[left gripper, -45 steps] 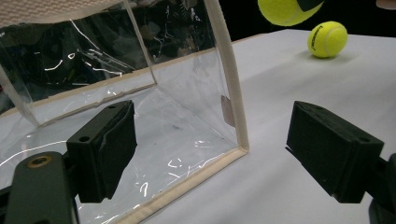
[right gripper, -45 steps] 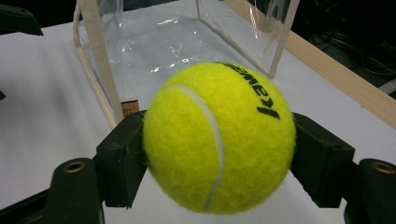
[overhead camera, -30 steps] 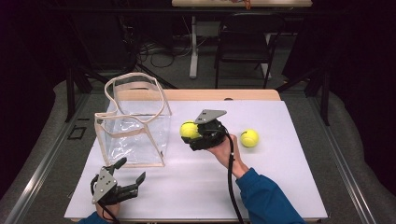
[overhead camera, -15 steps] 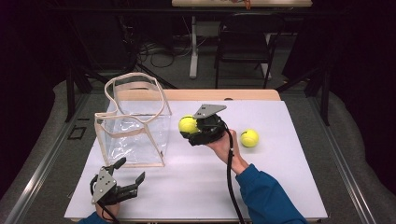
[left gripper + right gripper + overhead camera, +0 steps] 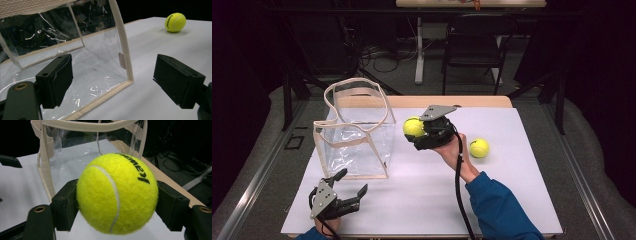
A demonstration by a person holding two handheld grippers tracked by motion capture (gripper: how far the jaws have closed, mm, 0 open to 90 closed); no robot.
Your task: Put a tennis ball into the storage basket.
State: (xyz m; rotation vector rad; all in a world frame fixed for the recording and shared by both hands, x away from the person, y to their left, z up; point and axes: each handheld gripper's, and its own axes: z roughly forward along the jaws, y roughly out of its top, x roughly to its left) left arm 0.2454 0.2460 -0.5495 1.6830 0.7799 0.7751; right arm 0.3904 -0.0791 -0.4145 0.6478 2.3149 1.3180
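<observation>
A yellow tennis ball (image 5: 413, 127) hangs above the white table (image 5: 512, 200), just right of a clear plastic bag (image 5: 354, 130) with cream trim. My right gripper (image 5: 414, 129) is shut on this ball (image 5: 117, 195), its black pads (image 5: 65, 207) pressing both sides, and the bag (image 5: 75, 150) stands right behind it. A second tennis ball (image 5: 479, 148) lies on the table to the right of the hand. Near the front left edge my left gripper (image 5: 353, 181) stands open and holds nothing. In its own view the left gripper (image 5: 112, 80) faces the bag's near corner (image 5: 126, 62) and the far ball (image 5: 175, 22).
The bag stands upright with its top open and its handles raised. A wooden strip (image 5: 452, 101) runs along the table's far edge. Beyond it, in the dark, are a chair (image 5: 472, 50) and cables on the floor.
My right gripper has lifted the ball a little and carried it slightly away from the person, still beside the bag. The left gripper has stayed put.
</observation>
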